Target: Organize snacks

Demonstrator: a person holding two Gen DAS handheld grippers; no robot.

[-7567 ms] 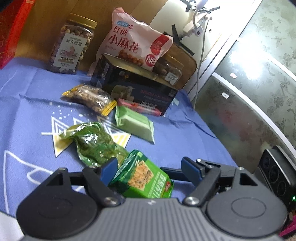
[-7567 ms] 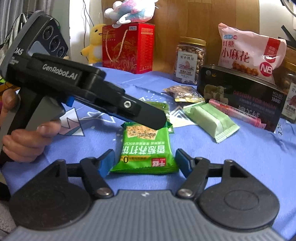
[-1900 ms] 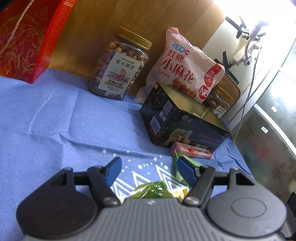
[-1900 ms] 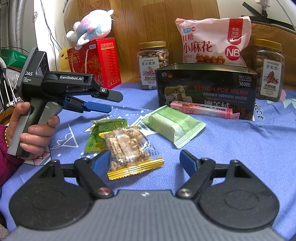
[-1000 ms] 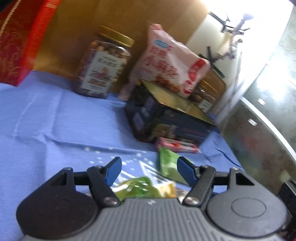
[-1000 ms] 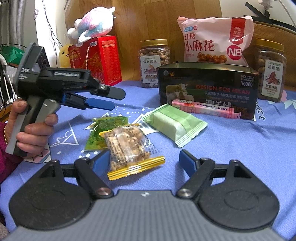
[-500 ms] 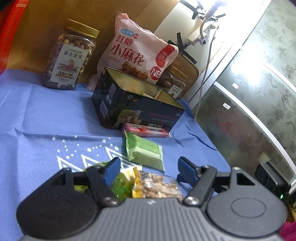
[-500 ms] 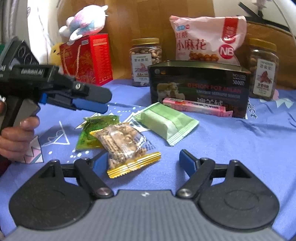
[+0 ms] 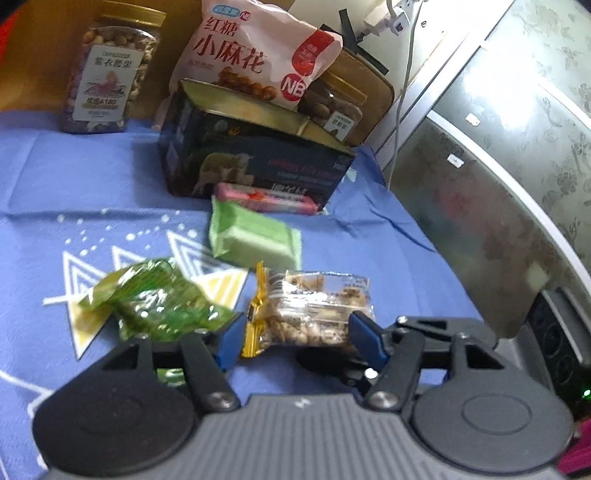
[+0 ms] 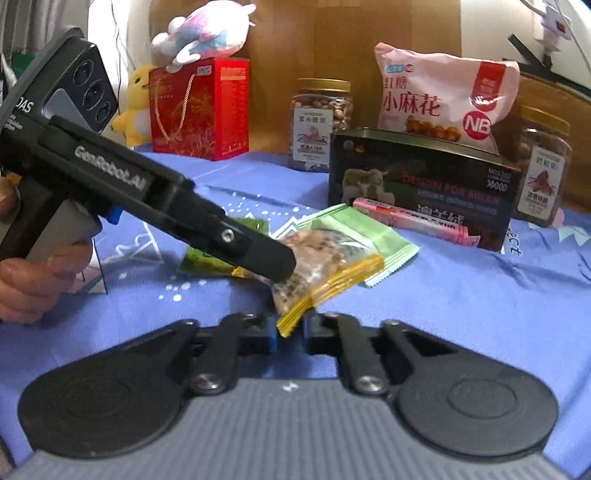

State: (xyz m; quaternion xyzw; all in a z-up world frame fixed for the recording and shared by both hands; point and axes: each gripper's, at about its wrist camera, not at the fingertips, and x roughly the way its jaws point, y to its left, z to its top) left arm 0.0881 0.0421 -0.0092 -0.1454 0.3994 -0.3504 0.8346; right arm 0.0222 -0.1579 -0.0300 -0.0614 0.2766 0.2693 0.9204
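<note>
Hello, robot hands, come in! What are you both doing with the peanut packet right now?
Right gripper has just closed, shut on the peanut packet by its yellow end. Left gripper straddles the packet, jaws closing in. Tin is behind, path clear.

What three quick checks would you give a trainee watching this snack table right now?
1. True or false: the pink bar lies inside the tin.
2. Which does the right hand-held gripper pinch? A nut packet, B light green packet, C jar.
3. What sits on the red box?
Key: 1 false, it lies in front of the tin. 2 A; the jaws have just closed on its yellow end. 3 A plush toy.
</note>
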